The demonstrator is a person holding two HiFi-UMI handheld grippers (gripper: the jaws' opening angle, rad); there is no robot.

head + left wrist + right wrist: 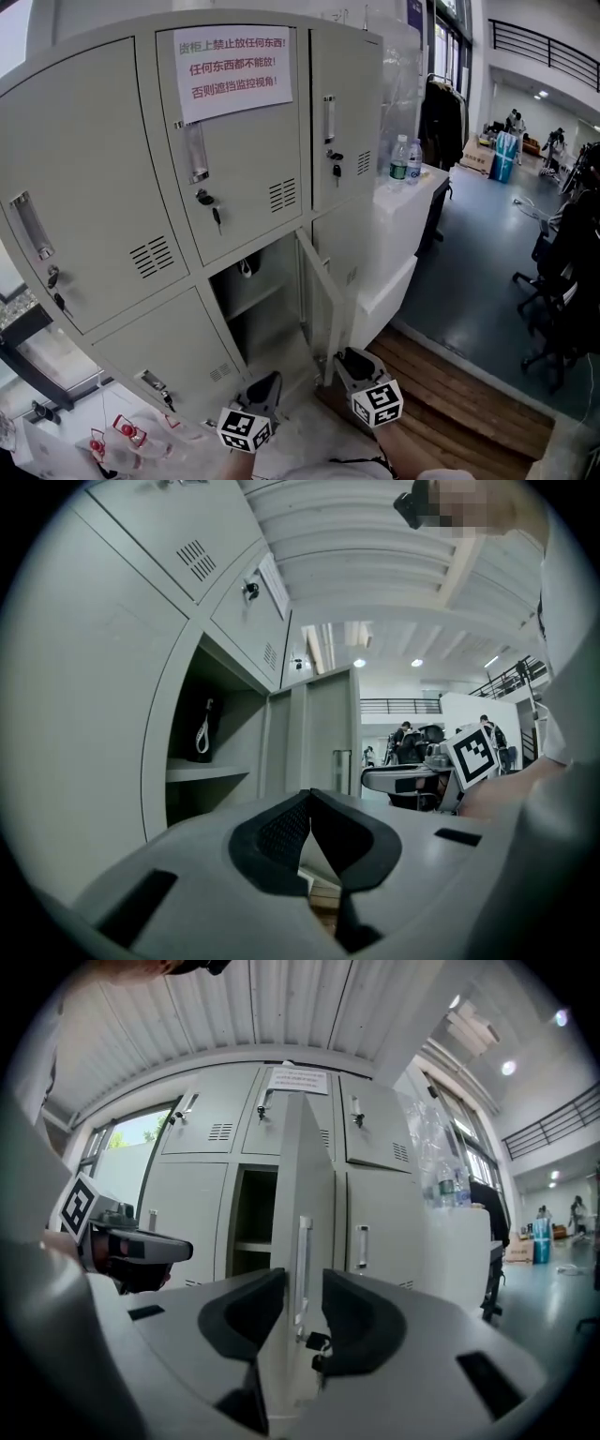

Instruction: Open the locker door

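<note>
Locker door [322, 305] stands swung outward from the lower middle compartment of the grey locker bank [84, 187], edge-on just ahead of the right gripper [354, 361]. That gripper's jaws stand apart, with the door's handle [302, 1255] showing through their gap. Beside it, the left gripper [265, 386] has its jaws closed together, empty. Higher up, a paper notice [232, 70] covers the upper middle door. Two bottles [405, 159] stand at the white counter's [427, 192] corner beside the lockers.

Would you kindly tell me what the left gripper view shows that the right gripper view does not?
Only the left gripper view: a strap hanging inside the open compartment, and the left gripper with jaws closed. Only the right gripper view: bottles on the counter, the key on the open door, and the right gripper with jaws parted. Both: the compartment, the door with its handle, and the opposite gripper.
</note>
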